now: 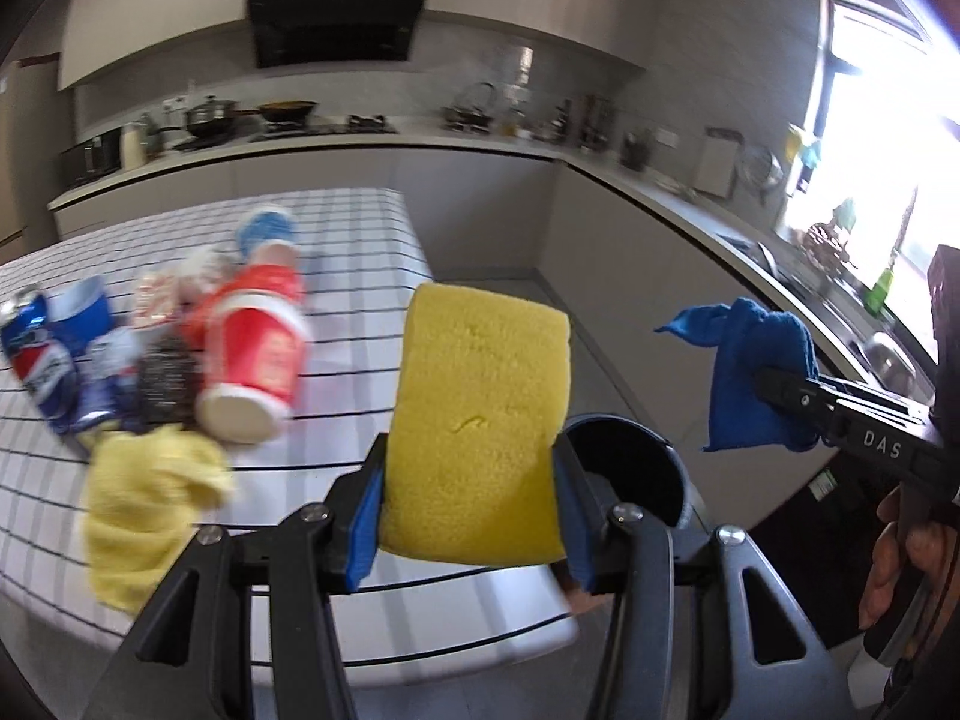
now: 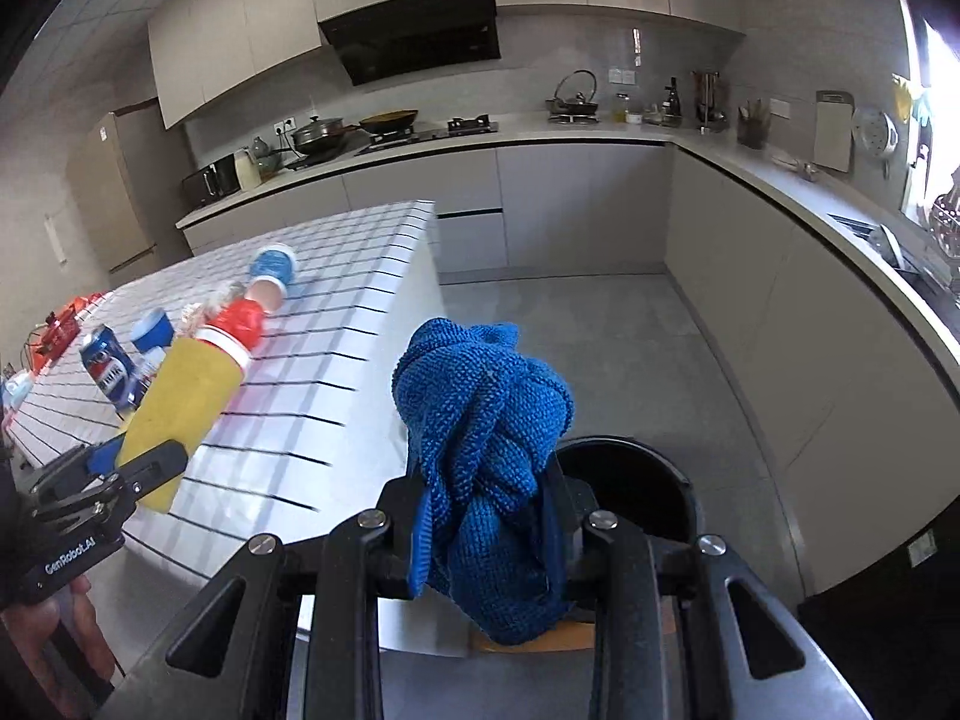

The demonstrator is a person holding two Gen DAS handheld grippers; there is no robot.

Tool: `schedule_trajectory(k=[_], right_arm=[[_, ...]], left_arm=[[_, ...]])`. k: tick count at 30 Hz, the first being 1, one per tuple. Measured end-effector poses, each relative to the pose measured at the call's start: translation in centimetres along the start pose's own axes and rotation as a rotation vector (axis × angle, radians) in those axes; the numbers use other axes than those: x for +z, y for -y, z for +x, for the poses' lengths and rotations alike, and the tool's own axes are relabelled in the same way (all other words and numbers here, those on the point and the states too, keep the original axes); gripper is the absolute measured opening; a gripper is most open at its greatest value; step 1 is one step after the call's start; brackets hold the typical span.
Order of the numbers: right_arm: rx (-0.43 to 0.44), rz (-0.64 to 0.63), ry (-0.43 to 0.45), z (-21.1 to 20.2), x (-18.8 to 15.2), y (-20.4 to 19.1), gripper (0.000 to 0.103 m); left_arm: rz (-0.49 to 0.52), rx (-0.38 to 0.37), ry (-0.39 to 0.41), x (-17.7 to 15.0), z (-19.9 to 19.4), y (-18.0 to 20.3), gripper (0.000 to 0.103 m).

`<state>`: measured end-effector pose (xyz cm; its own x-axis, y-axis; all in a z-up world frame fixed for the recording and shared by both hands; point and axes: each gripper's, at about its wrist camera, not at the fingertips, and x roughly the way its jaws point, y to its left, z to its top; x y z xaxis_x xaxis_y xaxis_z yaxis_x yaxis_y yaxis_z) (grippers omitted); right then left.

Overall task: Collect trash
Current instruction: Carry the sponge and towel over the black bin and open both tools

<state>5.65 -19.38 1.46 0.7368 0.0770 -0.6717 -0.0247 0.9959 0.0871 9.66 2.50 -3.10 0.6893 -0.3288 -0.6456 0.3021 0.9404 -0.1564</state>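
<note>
The left claw [image 1: 471, 480] is closed on a yellow sponge [image 1: 480, 414], its blue pads pressing both sides so that the sponge stands upright between them and reaches well above the tips. The right claw [image 2: 489, 510] is clamped on a bunched blue cloth [image 2: 480, 414], which bulges out above the fingers and hangs a little below them. In the left wrist view the right claw appears off to the right of the left claw, carrying that cloth, with a hand [image 1: 900, 546] on its handle.

Just beyond and below both claws sits a round black bin [image 2: 630, 480], open at the top, on the floor beside the corner of the checked white surface [image 1: 336, 372]. To the left of the left claw, on that surface, lies the trash: a red paper cup [image 1: 252, 360] on its side, a crushed blue soda can [image 1: 42, 360], a dark wrapper [image 1: 165, 378], a blue-and-white cup [image 1: 267, 231] farther off, and a crumpled yellow cloth [image 1: 144, 486] nearest the claw. These are blurred in the left view.
</note>
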Motion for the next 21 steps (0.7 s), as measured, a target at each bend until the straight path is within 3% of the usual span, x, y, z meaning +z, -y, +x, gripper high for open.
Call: schedule_trajectory(k=[8,12,21], right_arm=[[0.002,-0.027,-0.058,1.8,-2.0,7.3,0.031],[0.022,-0.043,-0.105,4.0,-3.3,10.4,0.031],[0.137,-0.114,-0.241,13.2,-5.0,15.2,0.033]], left_arm=[[0.052,-0.089,-0.081,-0.6,4.9,7.2,0.051],[0.079,-0.099,-0.128,-1.1,8.3,10.1,0.051],[0.083,-0.118,-0.257,-3.3,16.2,12.8,0.055]])
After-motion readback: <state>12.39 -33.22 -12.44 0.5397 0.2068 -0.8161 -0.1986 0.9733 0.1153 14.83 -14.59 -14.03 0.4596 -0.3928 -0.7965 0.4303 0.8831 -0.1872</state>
